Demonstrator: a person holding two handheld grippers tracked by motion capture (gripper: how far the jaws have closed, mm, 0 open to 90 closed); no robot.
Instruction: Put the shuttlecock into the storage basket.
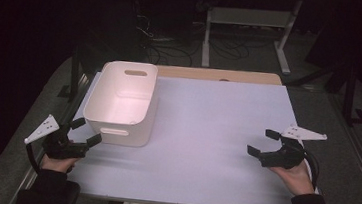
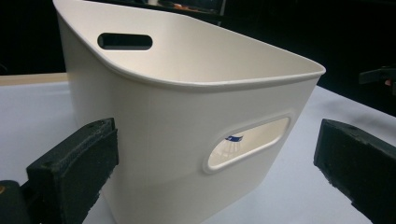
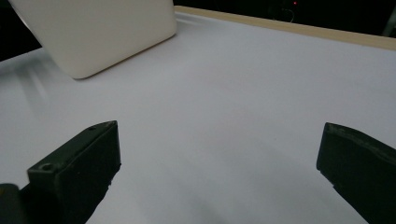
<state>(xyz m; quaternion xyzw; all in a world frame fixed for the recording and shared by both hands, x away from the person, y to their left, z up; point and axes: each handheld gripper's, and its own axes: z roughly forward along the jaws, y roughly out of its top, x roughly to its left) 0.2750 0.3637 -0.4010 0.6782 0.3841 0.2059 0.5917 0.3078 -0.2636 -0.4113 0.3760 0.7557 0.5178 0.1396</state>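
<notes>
White plastic bin (image 1: 123, 101) sits at the surface's (image 1: 206, 134) far left; left hand-held gripper (image 1: 84, 132) gapes just beside it — right hand-held gripper (image 1: 262, 143), well apart, also open; a dim blue mark shows through its handle slot.

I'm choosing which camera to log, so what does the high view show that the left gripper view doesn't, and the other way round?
The high view alone shows the person's hands, the left gripper, the right gripper with jaws apart, the whole table and the floor cables behind it. The left gripper view alone shows, up close, the bin's near handle slot with something blue behind it, between its own open jaws. Both show the white bin on the table, with nothing gripped.
</notes>
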